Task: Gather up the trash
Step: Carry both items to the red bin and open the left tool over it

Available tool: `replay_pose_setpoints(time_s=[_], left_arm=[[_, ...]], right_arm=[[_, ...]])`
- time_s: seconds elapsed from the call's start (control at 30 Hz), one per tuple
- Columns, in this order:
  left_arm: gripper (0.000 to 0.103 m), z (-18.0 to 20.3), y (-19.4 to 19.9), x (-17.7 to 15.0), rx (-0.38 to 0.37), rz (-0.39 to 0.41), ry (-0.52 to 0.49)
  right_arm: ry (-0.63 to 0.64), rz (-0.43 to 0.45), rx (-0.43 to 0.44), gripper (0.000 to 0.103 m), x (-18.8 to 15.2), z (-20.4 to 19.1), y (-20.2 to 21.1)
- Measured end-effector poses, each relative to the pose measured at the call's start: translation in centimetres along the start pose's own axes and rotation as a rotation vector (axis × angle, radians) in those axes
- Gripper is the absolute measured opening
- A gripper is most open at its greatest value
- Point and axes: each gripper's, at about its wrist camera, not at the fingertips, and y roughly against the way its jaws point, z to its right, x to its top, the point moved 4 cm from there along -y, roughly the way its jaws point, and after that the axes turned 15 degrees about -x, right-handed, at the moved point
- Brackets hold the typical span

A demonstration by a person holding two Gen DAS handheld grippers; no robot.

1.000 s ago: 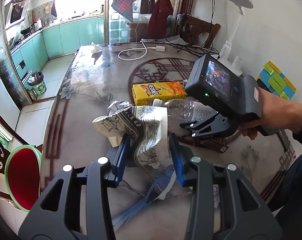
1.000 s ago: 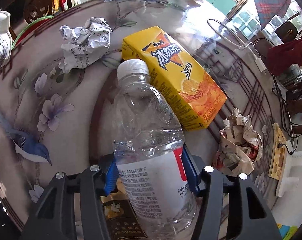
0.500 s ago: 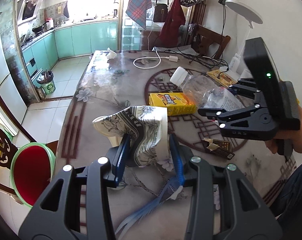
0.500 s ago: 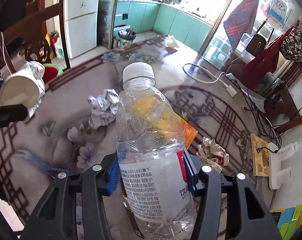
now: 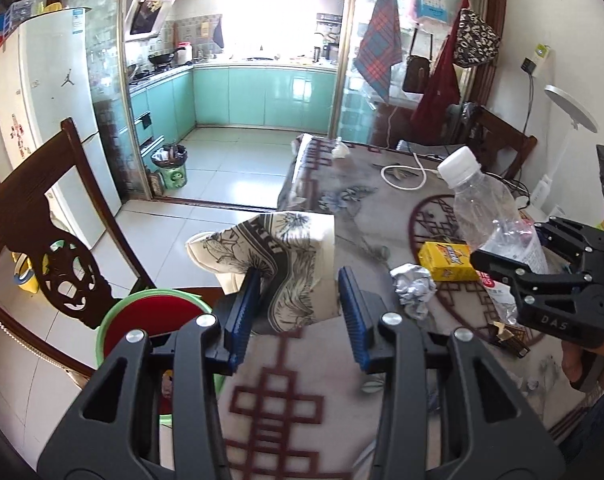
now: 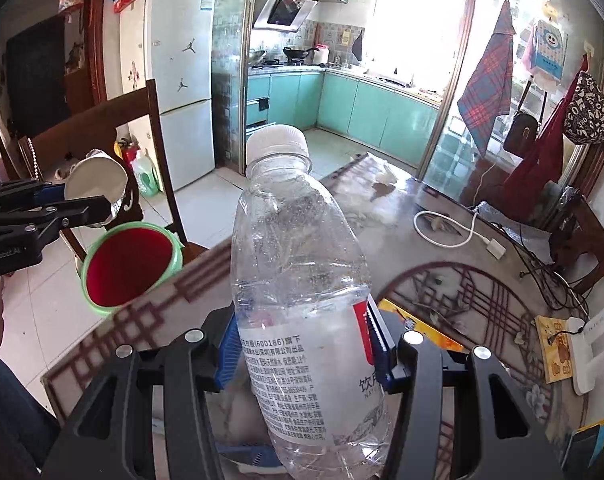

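The table (image 5: 286, 396) with its dark red pattern fills the lower part of both views, and some trash lies on it, so I judge the collecting is about half way. Beside the table edge, on the floor next to a wooden chair (image 5: 38, 216), stands the green bin (image 6: 131, 267) with a red liner; as far as the views show its inside, nothing is in it yet.

The right gripper (image 6: 302, 354) pinches a clear plastic bottle (image 6: 298, 280) with a white cap, both blue pads pressing on the label part, and the bottle is lifted above the table. The left gripper (image 5: 296, 312) holds a crumpled paper cup (image 5: 274, 256) with a grey printed pattern, squeezed between its pads, above the table edge and near the bin.

Left on the table are a yellow drink carton (image 5: 446, 262), a ball of crumpled paper (image 5: 414, 286) just beside it, and a small dark wrapper (image 5: 510, 338) near the right gripper. After the two held things go into the bin, these three remain to be picked
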Motion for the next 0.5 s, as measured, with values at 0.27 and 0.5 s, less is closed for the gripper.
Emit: replay_pose_setpoints(time_s=[0.27,0.5], left_arm=[[0.039,-9.2,0.9,-1.4,0.118,-0.061,0.101],[0.039,-16.4,-2.2,-4.7,0.184,-0.182,0.193]], right_arm=[[0.006,0.016,0.103,0.051,2.7,-6.9,-0.3],[0.034,0.013,0.159,0.051,3.7,-11.7,-0.7]])
